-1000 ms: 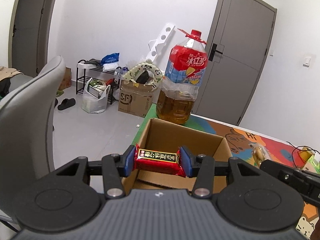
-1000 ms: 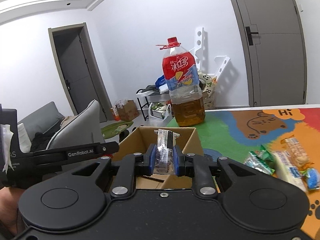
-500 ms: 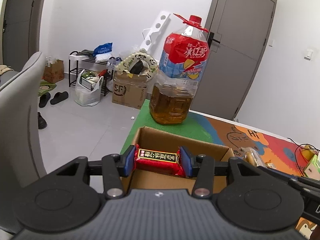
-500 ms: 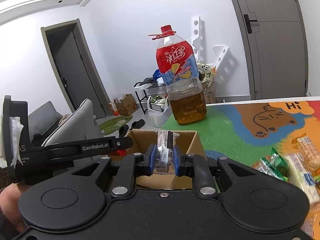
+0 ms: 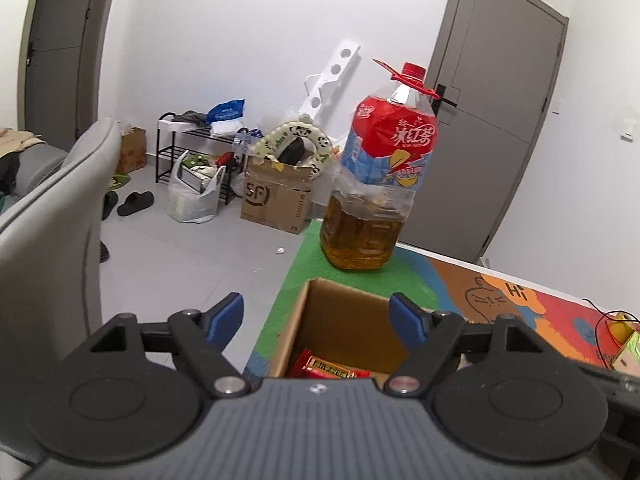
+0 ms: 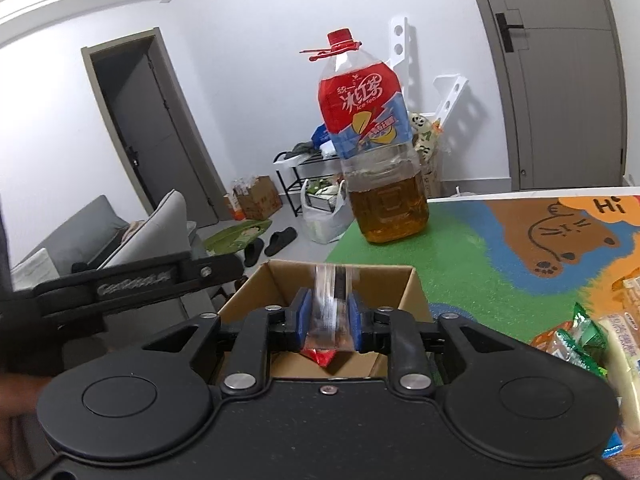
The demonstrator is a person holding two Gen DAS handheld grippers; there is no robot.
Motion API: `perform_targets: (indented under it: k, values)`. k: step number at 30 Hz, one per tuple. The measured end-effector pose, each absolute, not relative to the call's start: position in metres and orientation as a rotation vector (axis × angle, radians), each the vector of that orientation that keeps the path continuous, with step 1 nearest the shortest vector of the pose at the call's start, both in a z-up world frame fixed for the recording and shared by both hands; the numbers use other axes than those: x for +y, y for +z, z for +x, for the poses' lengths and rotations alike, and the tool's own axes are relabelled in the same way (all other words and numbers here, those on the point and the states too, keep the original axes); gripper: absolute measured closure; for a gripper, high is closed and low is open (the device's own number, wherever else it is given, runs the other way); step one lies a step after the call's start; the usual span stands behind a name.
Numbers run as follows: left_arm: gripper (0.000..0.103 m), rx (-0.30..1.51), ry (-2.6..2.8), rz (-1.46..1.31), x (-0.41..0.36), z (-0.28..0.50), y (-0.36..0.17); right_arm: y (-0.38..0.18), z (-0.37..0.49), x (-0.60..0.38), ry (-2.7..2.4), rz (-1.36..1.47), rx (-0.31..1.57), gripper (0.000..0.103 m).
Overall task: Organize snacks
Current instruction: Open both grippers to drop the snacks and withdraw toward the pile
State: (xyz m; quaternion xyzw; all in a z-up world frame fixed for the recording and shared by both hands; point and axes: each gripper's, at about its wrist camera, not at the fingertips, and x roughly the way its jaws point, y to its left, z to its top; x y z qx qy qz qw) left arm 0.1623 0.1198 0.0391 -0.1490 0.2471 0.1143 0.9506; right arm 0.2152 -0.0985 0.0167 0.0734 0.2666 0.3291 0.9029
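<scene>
Left gripper (image 5: 316, 314) fingers just sprang wide apart, nothing between them. Red snack bar (image 5: 326, 368) lies loose below and between fingers, inside cardboard box (image 5: 340, 320). Right gripper (image 6: 329, 320) fingers just eased apart a little; clear-wrapped snack (image 6: 329, 312), blurred, upright between blue pads, can't tell if pads touch it. Box right under fingertips. Iced tea bottle (image 6: 376, 160) on counter (image 6: 460, 264) beyond fingers; more snack packs (image 6: 580, 336) right of fingers.
</scene>
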Motion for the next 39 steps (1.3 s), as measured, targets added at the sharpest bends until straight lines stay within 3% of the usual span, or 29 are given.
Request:
perform_targets:
  k: [4, 9, 14, 18, 26, 33, 39]
  values:
    - [0.017, 0.508, 0.244, -0.314, 0.116, 0.155, 0.038, 0.020, 0.205, -0.113, 0.668, 0.166, 0.541, 0.071]
    - [0.008, 0.508, 0.244, -0.303, 0.102, 0.141, 0.036, 0.020, 0.191, -0.135, 0.636, 0.171, 0.533, 0.051]
    - [0.007, 0.512, 0.238, -0.314, 0.090, 0.131, 0.032, 0.019, 0.180, -0.156, 0.604, 0.162, 0.534, 0.046]
    - [0.005, 0.507, 0.225, -0.312, 0.076, 0.124, 0.030, 0.018, 0.171, -0.178, 0.572, 0.165, 0.525, 0.035]
    - [0.001, 0.476, 0.168, -0.303, 0.042, 0.110, 0.030, 0.009, 0.154, -0.216, 0.503, 0.182, 0.512, 0.027]
    - [0.001, 0.483, 0.128, -0.282, 0.010, 0.098, 0.029, 0.002, 0.142, -0.250, 0.463, 0.209, 0.508, 0.012]
    - [0.001, 0.498, 0.067, -0.293, -0.012, 0.092, 0.028, -0.006, 0.136, -0.281, 0.425, 0.241, 0.511, 0.012]
